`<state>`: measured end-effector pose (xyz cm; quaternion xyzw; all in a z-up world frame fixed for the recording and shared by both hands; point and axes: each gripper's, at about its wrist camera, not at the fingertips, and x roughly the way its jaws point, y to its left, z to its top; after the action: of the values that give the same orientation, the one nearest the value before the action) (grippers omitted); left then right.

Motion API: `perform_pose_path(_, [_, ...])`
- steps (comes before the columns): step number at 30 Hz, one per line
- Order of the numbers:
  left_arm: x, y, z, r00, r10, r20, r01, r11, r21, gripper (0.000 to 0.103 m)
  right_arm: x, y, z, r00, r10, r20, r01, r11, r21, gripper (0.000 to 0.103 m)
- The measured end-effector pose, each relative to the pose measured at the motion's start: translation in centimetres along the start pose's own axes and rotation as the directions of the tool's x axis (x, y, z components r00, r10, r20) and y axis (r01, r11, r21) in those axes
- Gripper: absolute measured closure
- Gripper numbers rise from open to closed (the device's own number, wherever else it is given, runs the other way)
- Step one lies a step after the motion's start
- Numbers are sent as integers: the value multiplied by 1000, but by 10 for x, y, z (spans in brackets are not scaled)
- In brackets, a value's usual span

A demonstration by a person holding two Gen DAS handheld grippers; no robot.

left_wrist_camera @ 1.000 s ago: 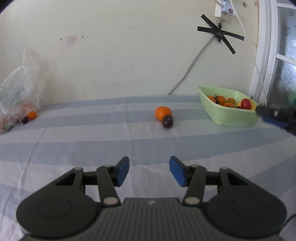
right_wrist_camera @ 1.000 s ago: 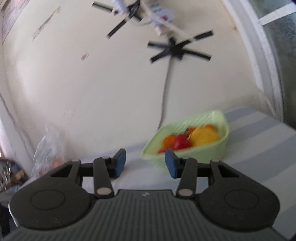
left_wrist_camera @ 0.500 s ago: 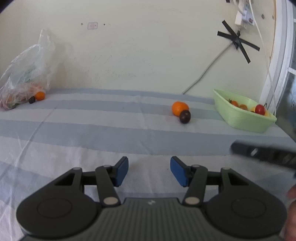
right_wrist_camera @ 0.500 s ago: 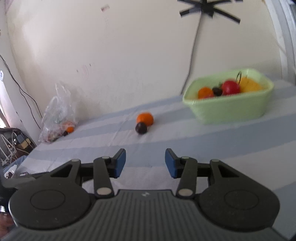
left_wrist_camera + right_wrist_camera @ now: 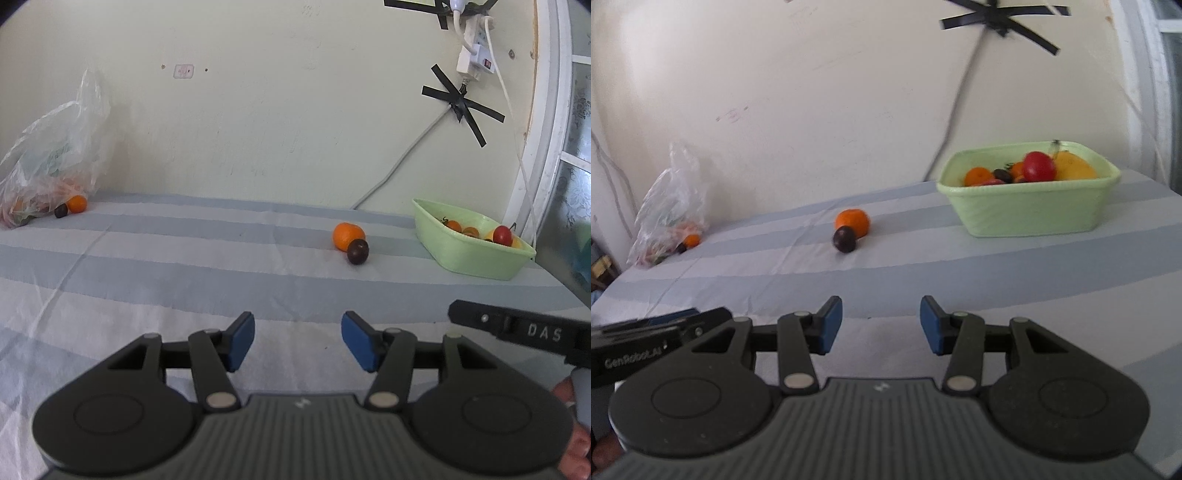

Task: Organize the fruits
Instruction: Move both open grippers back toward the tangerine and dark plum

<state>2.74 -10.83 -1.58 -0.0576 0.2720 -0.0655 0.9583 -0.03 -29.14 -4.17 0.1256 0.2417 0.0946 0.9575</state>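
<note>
Hovering low over the striped cloth, both grippers tilt gently downward.
Left gripper fingers are spreading, right gripper fingers parted, both empty; a round orange touches a glossy dark plum beside the green plastic tub.

Ahead of the open, empty right claw, an orange touches a dark plum; a green fruit tub sits ahead-right.

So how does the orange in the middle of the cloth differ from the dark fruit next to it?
The orange is bright orange and clearly bigger; the dark fruit is deep purple, almost black, and smaller. The orange sits farther back towards the wall, while the dark fruit lies in front of it. Both are round, lie close together on the striped cloth, and sit outside the green tub.
</note>
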Motion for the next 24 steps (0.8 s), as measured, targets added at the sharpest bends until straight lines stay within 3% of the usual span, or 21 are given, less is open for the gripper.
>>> perform_pose_path(6, [-2, 7, 1, 1000, -10, 8, 11, 999, -40, 48, 5, -11, 3, 999, -22, -41, 25, 996, 87, 54])
perform_pose_path(14, [-3, 19, 0, 998, -68, -11, 67, 993, -98, 48, 6, 17, -4, 990, -134, -40, 133, 991, -23, 52])
perform_pose_path(24, [-5, 17, -1, 997, -73, -2, 73, 994, -85, 45, 5, 15, -3, 992, -120, -35, 120, 993, -2, 51])
